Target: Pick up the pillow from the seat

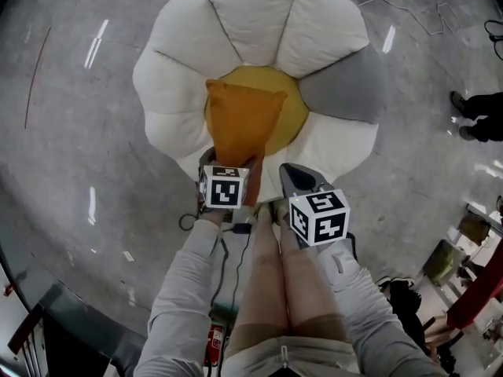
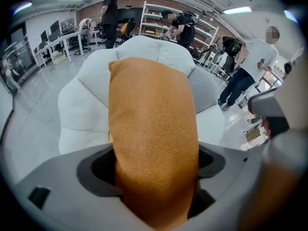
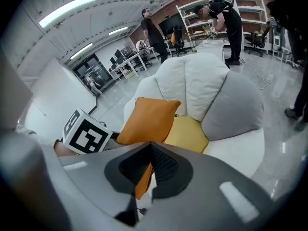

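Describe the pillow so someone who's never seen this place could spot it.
On the grey floor sits a big flower-shaped seat with pale petals. Over its yellow centre is the pillow, gripped by the left tool. It is the only orange, square thing there.

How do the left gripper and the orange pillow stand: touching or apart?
Touching. In the left gripper view, the orange pillow fills the space between the left gripper jaws and presses against both pads.
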Motion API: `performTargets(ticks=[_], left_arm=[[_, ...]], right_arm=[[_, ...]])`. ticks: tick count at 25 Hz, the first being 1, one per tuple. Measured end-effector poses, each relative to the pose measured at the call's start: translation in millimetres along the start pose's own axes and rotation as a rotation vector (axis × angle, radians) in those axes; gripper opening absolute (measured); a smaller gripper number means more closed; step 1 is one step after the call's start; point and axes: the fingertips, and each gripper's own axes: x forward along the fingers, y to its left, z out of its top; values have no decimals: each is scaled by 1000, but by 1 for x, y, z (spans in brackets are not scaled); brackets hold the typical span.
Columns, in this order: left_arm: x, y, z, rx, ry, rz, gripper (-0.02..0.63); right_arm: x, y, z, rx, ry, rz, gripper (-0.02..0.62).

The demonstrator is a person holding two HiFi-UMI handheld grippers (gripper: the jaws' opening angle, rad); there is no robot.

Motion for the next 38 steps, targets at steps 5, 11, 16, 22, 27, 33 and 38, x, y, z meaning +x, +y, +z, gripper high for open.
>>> performTargets(ticks=[5,11,16,22,27,33,38], left_arm=[[-30,-19,-10,-12,-9,-21,440],[-73,-34,-10,-27,-16,-41,440],[-115,-45,-4,-28,-30,-37,440],[-159,-54,9,-64,-73,-24,440],[-197,-63,18,-110,-112,-19,440],[-237,-71,25,-126,-161,-12,440],[-263,-68,32,-137,-200,2,440]], right_arm=[[-22,12,-3,-6,4,1,0],[-54,32,10,-23,2,1,0],[-88,40,22,-50,-15,-8,0],[-123,46,41,-82,-38,-19,0],[-148,56,51,-115,-44,-19,0],[-174,70,64,-170,-60,-5,0],[-188,75,81,-201,-77,-3,0]])
